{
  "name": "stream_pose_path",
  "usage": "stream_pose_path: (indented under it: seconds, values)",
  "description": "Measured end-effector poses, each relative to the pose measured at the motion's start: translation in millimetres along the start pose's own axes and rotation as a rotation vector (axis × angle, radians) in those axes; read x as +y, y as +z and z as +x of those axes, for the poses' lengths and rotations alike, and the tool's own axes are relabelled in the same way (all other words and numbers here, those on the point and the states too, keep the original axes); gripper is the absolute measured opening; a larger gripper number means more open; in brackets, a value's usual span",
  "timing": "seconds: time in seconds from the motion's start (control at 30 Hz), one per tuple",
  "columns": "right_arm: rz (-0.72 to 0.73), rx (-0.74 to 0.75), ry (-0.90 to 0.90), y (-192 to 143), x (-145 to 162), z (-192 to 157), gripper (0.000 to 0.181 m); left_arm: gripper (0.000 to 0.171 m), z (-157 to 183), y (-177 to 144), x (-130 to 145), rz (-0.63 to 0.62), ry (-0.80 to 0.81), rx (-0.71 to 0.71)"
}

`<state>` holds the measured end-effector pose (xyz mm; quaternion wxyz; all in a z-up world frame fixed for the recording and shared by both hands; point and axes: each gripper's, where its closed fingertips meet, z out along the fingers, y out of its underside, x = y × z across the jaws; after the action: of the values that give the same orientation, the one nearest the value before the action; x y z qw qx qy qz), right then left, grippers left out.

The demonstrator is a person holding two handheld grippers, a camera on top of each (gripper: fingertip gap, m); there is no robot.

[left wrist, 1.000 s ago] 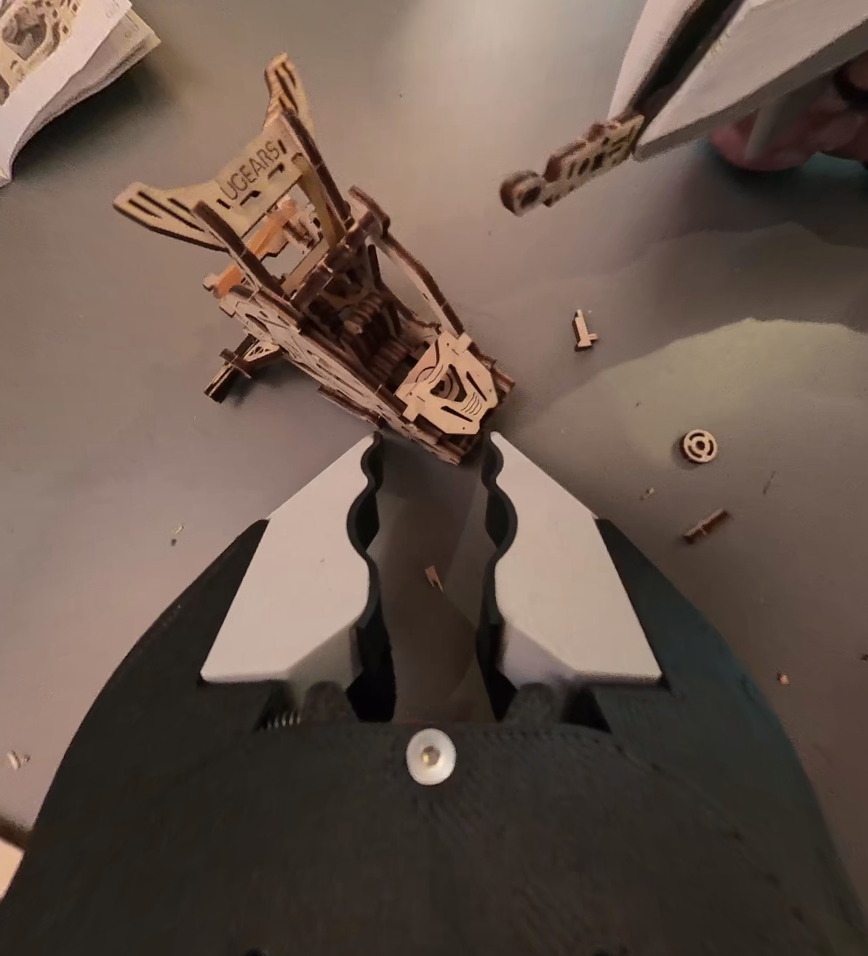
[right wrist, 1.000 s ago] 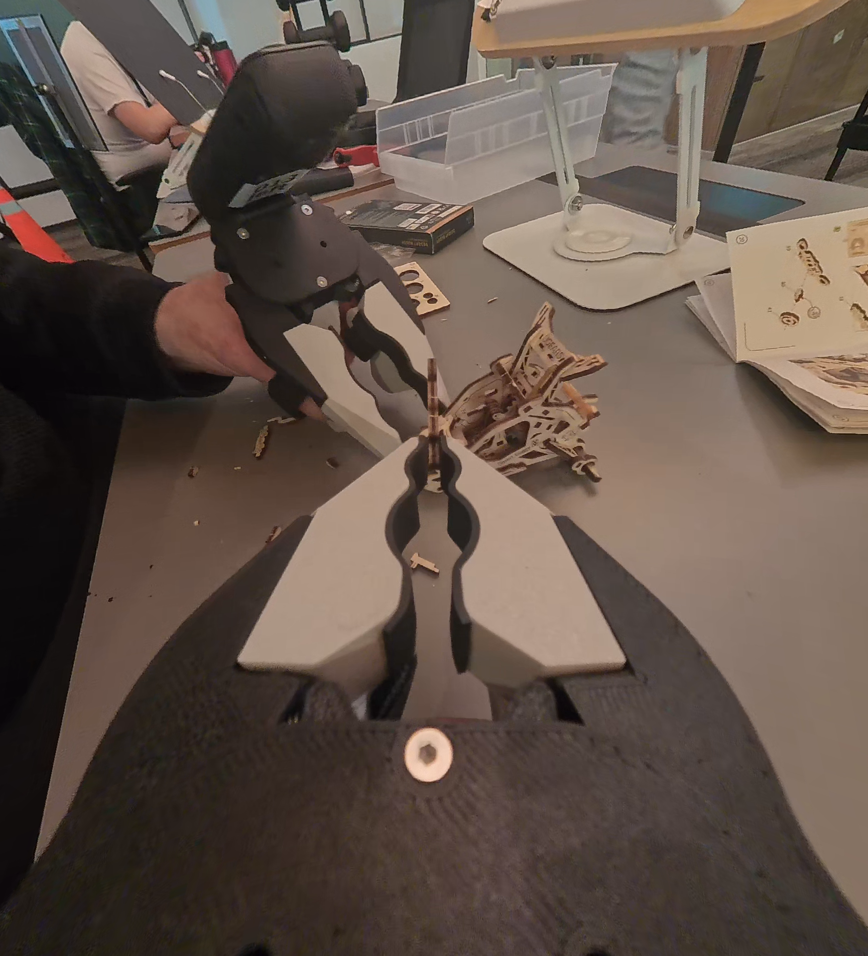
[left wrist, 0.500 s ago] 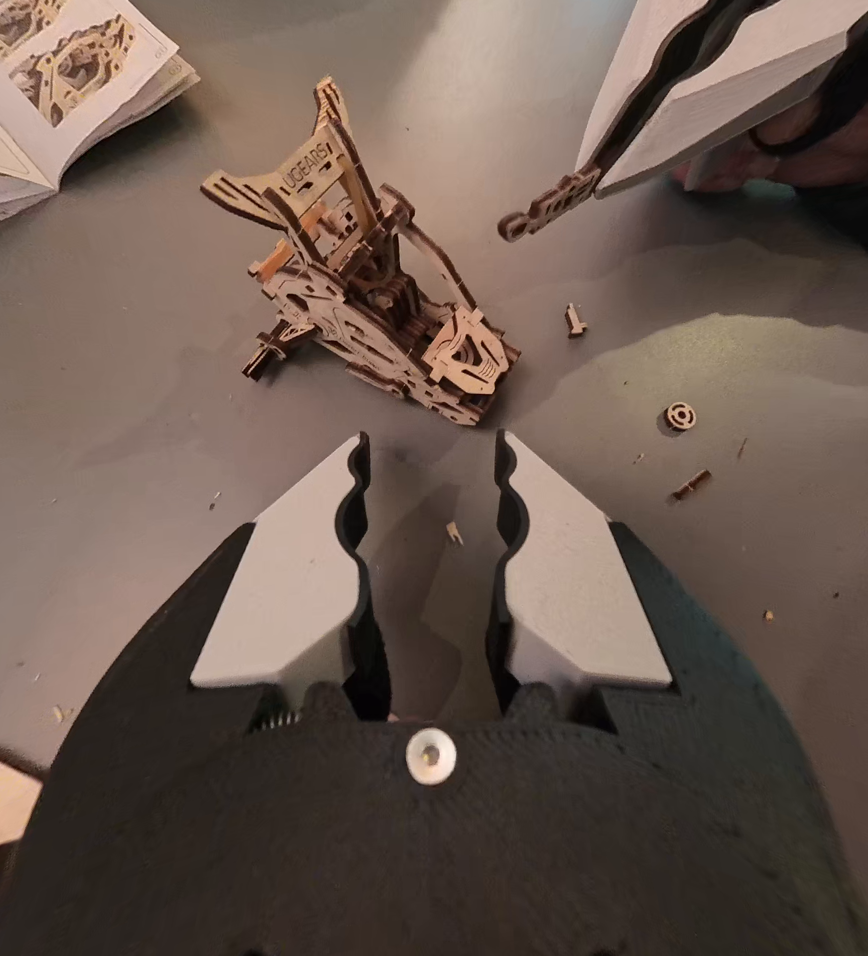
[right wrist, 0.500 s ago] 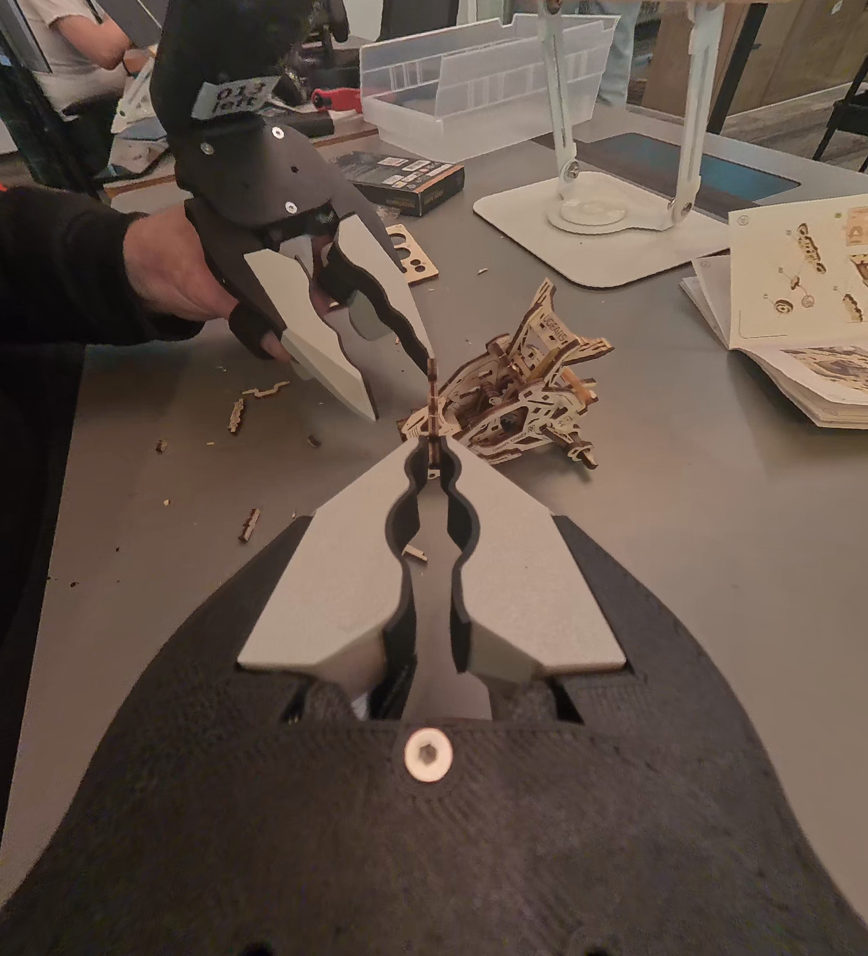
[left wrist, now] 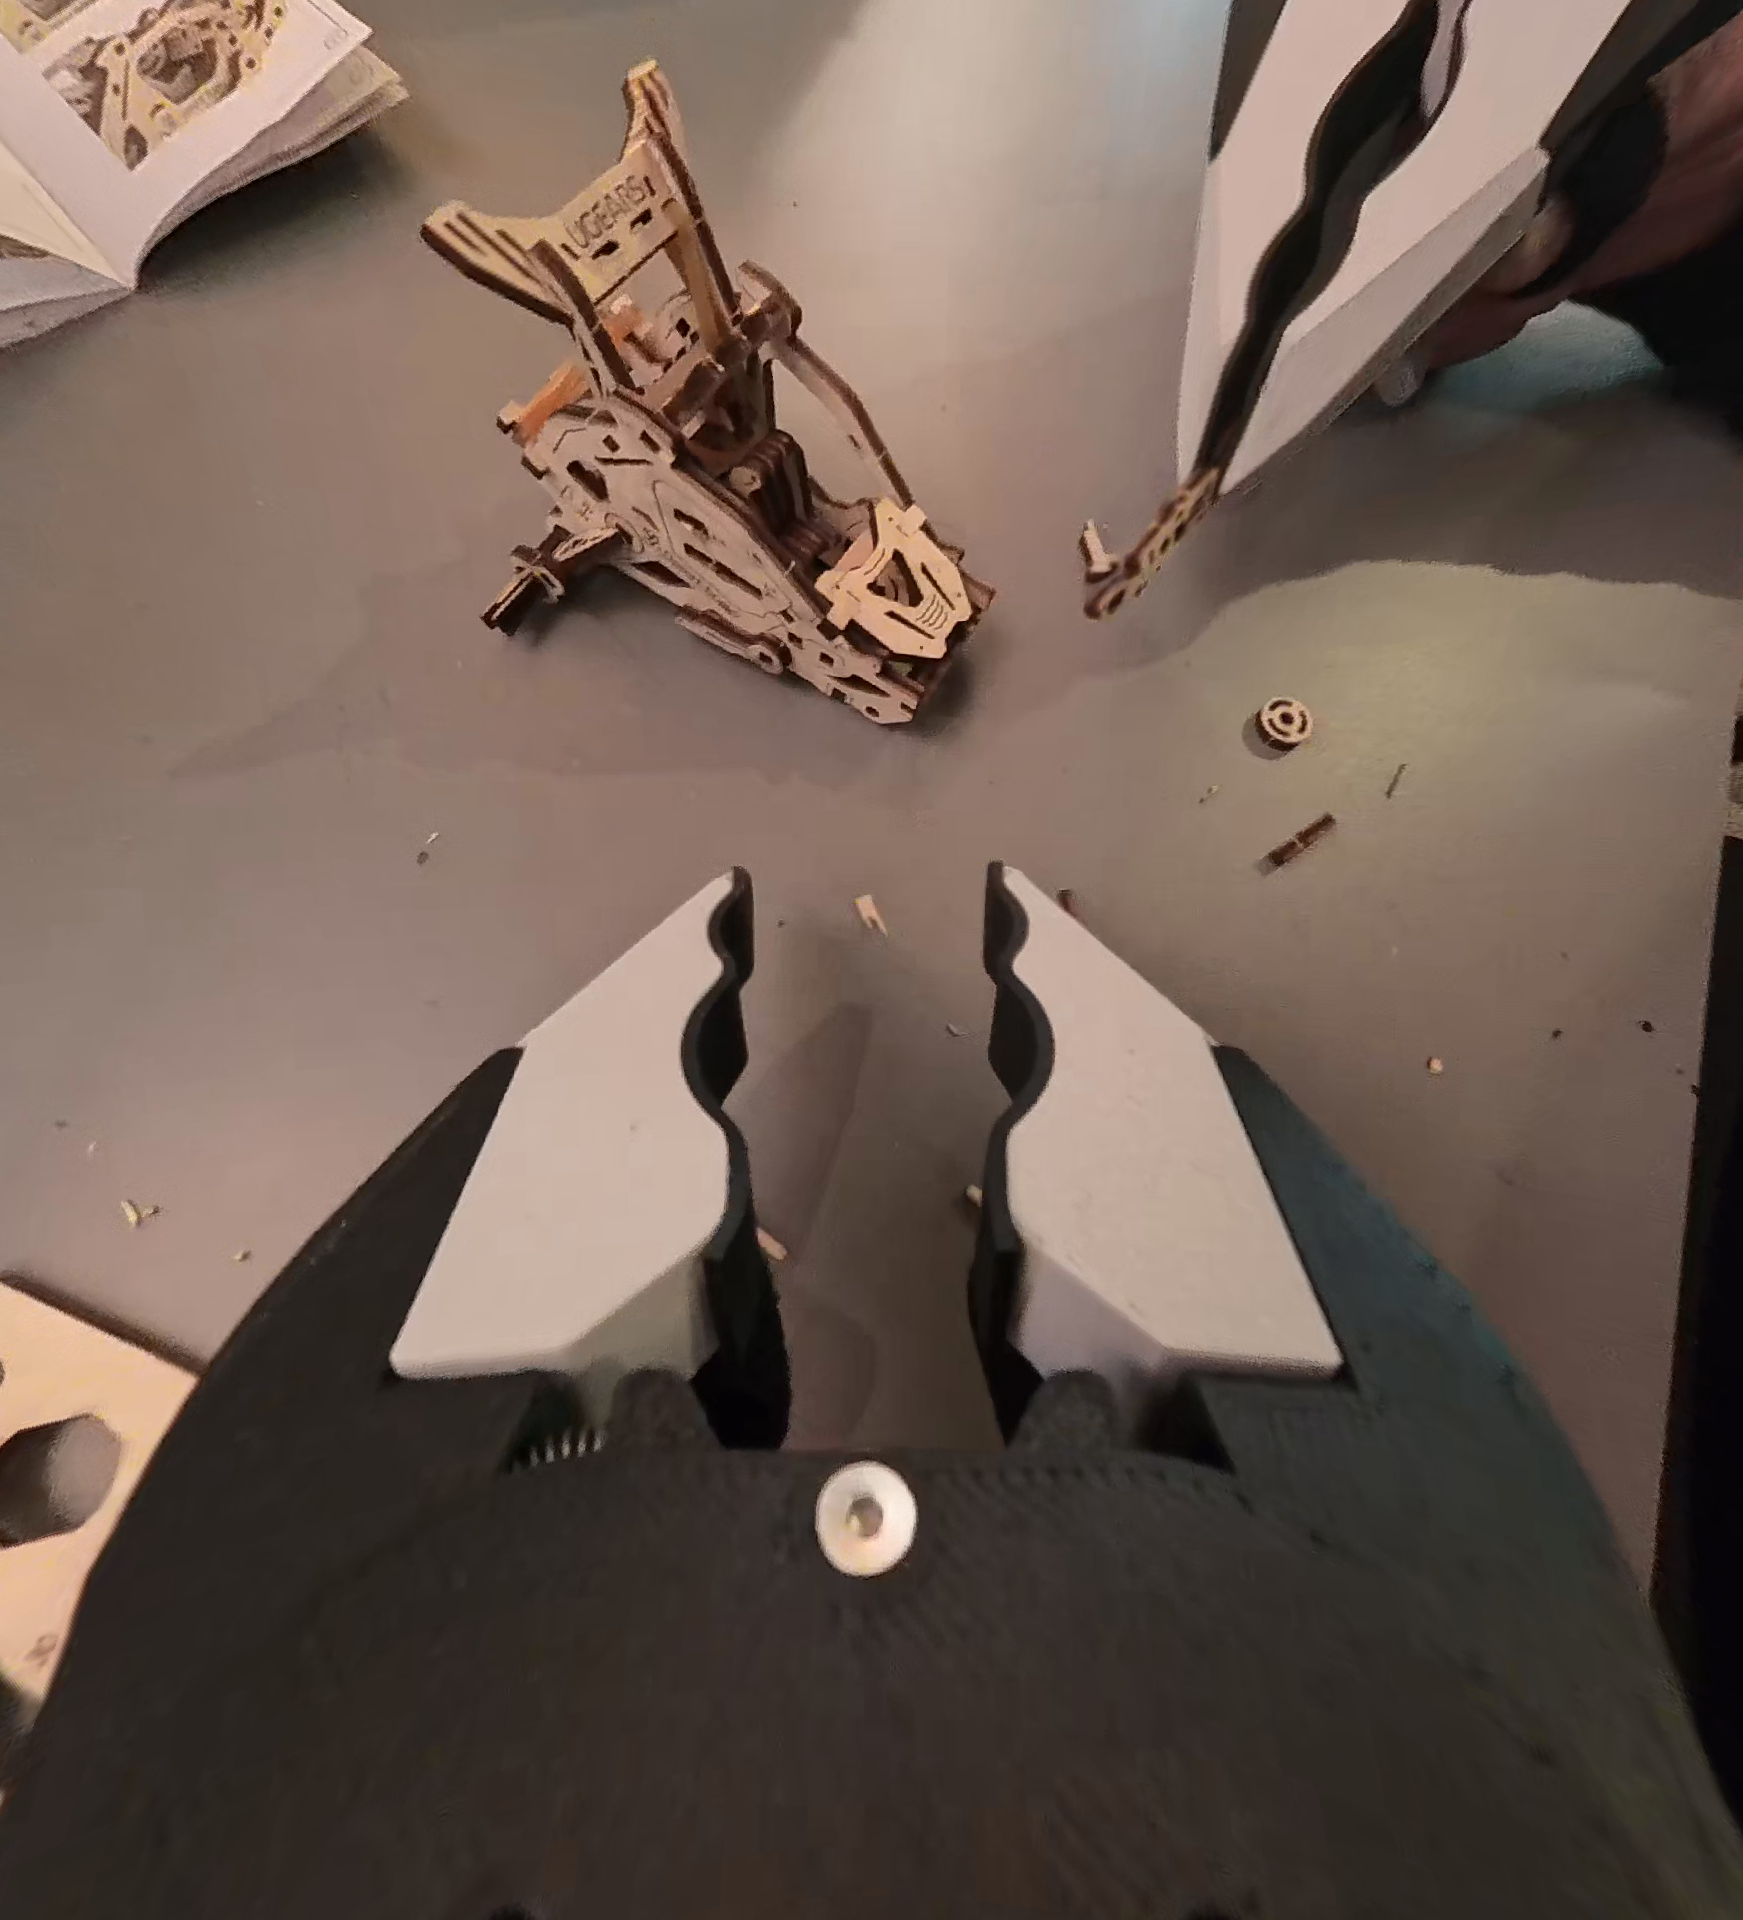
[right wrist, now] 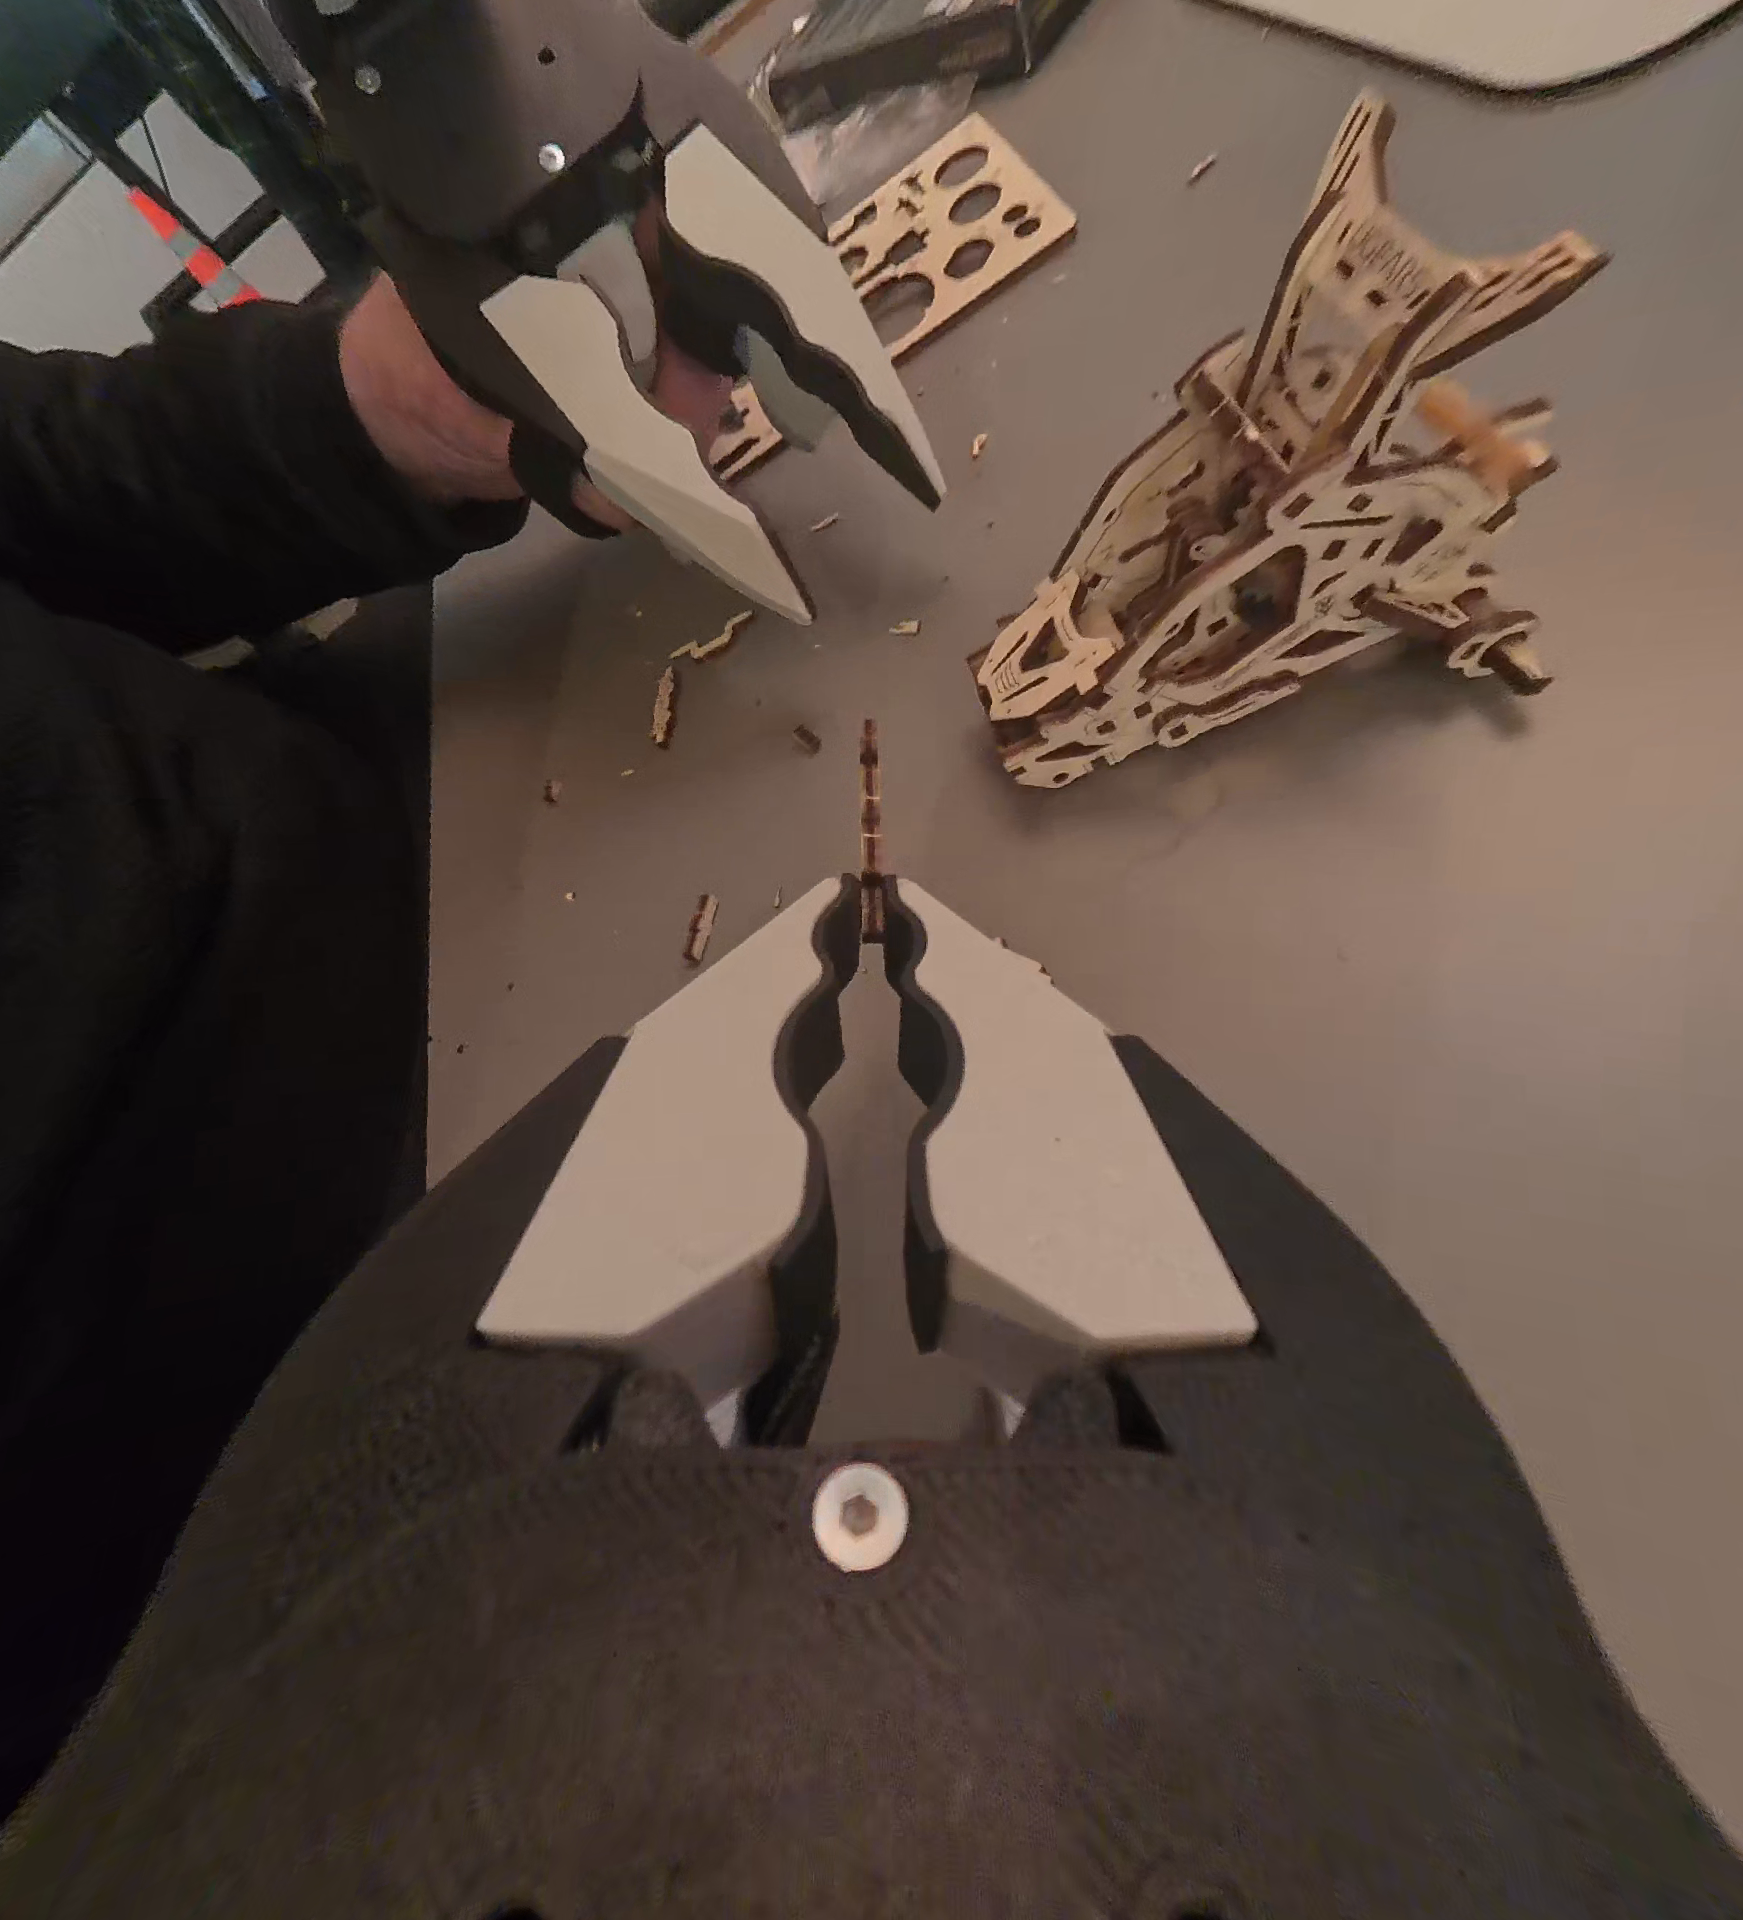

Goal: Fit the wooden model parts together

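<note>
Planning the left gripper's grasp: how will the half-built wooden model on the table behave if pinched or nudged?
The wooden model looks light, all thin cut-out sheet, so a nudge probably slides it. It sits tilted on narrow edges, so it may tip. The slim struts at its top could snap under a hard pinch.

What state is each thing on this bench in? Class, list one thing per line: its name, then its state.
Left claw: open, empty, above the table.
Right claw: shut on the flat wooden part.
Flat wooden part: clamped edge-on, sticking out past the claw tips.
Wooden model: partly built, resting on the table, not held.
Instruction booklet: lying open.
Punched plywood sheet: flat, pieces already removed.
Small wooden ring: loose on the table.
</note>
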<state>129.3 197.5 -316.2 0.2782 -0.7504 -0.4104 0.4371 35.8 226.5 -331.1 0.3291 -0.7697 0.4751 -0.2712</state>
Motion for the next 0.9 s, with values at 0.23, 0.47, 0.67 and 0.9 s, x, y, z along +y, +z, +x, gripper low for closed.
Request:
stream_pose_path:
  seconds: [0.23,0.47,0.67,0.9]
  values:
    - [-0.111,0.115,-0.138,22,3,12,0.001,0.04,8,17,-4,-0.03,0.064,0.014]
    - [-0.14,0.147,-0.183,31,0,19,0.001,0.035,10,38,-5,-0.089,0.11,0.02]
    - [-0.158,0.135,-0.178,33,3,18,0.0,0.028,14,44,-13,-0.07,0.109,0.039]
    - [-0.12,0.127,-0.167,24,0,20,0.0,0.053,-17,31,-52,0.022,0.092,-0.07]
